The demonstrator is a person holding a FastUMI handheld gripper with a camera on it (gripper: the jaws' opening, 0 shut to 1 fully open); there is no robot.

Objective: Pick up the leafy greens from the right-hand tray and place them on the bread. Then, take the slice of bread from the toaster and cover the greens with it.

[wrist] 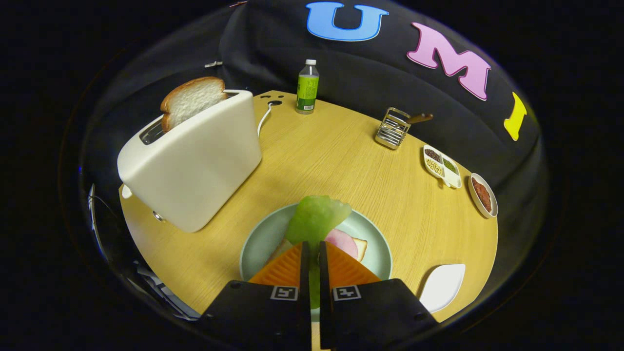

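- The wooden counter [341, 165] carries everything, its far edge meeting the black cloth wall.
- A white toaster [195, 165] stands near the counter's left edge, with a slice of bread [192, 100] upright in its slot, the top half sticking out.
- A pale green plate [265, 239] sits at the near edge, just ahead of the fingers; on it lies bread [360, 248] with a pink slice of ham [341, 242] on top, mostly hidden.
- The gripper [312, 253] is clenched on the leafy greens [317, 219], both fingers pinching the stalk end; the leaf stands up above the plate, probably clear of the ham, though that is hard to judge.
- A white tray [443, 286] lies at the near right corner.
- A green bottle [307, 87] stands at the far edge.
- A wire rack [392, 129] sits toward the far right.
- A divided dish [441, 165] of seeds and a small sauce dish [482, 195] line the right edge.
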